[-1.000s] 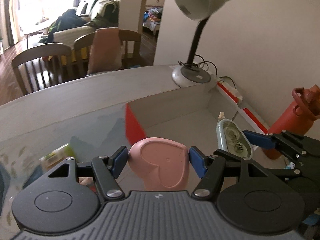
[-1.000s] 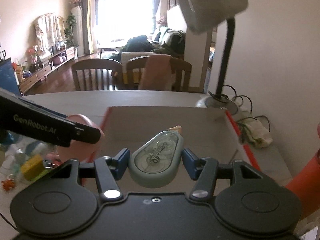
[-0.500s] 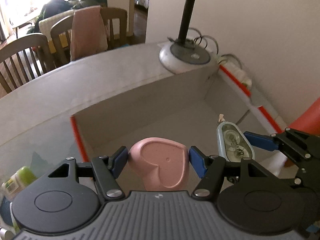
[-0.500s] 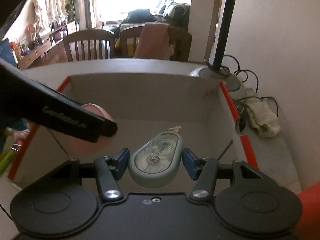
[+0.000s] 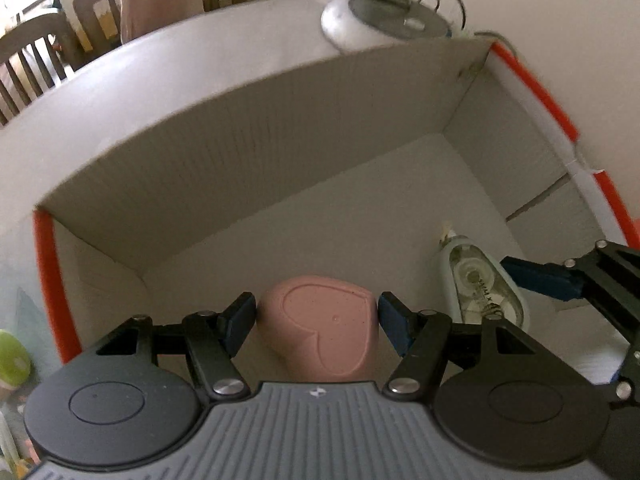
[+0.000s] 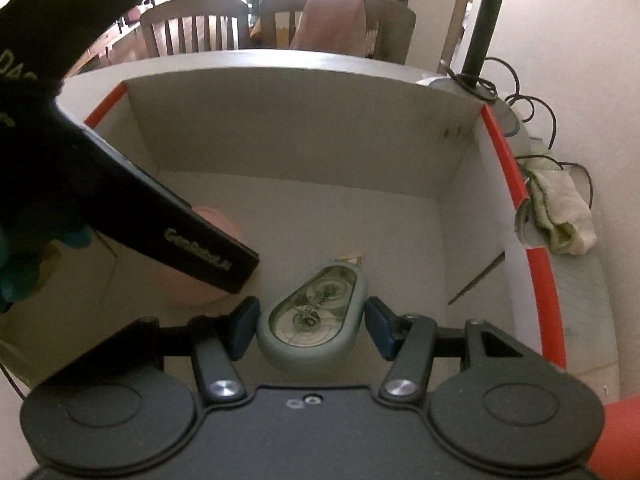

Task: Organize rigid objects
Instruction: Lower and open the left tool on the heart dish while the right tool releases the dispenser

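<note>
My left gripper (image 5: 317, 316) is shut on a pink heart-shaped block (image 5: 324, 330) and holds it low inside a white cardboard box (image 5: 256, 136) with orange-red rims. My right gripper (image 6: 308, 322) is shut on a grey-green correction tape dispenser (image 6: 312, 320), also low inside the box (image 6: 304, 136). The dispenser (image 5: 480, 284) and the right gripper's blue pads (image 5: 540, 276) show at the right of the left wrist view. The left gripper's black body (image 6: 120, 184) crosses the left of the right wrist view, hiding most of the pink block (image 6: 216, 220).
A desk lamp's base (image 5: 380, 28) stands behind the box's far right corner, with cables and a crumpled cloth (image 6: 560, 216) along the wall. An orange-red object (image 6: 616, 440) is at the right. Small green items (image 5: 12, 360) lie left of the box. Wooden chairs (image 6: 196, 28) stand beyond the table.
Both grippers have moved forward and down into the box with their objects still held. The box floor and walls now fill both views.
</note>
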Tool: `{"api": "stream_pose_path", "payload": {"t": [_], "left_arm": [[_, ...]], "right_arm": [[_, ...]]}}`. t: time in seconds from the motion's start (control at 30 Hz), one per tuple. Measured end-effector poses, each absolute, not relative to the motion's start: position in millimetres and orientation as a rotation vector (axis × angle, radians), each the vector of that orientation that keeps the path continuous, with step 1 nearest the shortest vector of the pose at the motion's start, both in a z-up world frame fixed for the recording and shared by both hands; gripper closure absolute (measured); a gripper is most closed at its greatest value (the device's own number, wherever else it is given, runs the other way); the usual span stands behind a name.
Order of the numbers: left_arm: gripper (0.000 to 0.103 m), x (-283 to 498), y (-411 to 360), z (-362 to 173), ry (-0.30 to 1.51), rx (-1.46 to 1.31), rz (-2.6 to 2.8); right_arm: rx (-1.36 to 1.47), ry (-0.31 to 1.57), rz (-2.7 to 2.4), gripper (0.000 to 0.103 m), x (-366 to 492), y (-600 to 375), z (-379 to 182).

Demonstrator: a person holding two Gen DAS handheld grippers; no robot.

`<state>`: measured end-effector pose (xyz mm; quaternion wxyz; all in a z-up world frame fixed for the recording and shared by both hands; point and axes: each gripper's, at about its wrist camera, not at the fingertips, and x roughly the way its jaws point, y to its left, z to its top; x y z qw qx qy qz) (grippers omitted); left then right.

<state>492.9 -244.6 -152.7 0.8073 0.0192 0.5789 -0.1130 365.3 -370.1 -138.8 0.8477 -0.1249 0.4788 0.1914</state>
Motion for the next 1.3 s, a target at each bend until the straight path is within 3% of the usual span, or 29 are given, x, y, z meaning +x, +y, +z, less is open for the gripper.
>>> {"api": "stream_pose_path", "payload": {"t": [0.27,0.47,1.23,1.3], "left_arm": [[0.035,501,-251,-165,1.316,0.057,-0.235],[0.035,496,-253,-163,1.305,0.079,-0.241],[0.035,441,-236,-108,1.108,-0.018,-0.263],[0.035,435,-232,-100,1.087,-0.029,-0.261]], "right_arm": [[-0.276,1.065,0.404,0.046,363,-369,-136],[-0.285,1.055,0.394,0.039,360,-369,-130],[-0.217,0.95,0.425,0.037,351,-361,-72],[-0.207,0.935,0.43,0.033,347,-360,-65]]}}
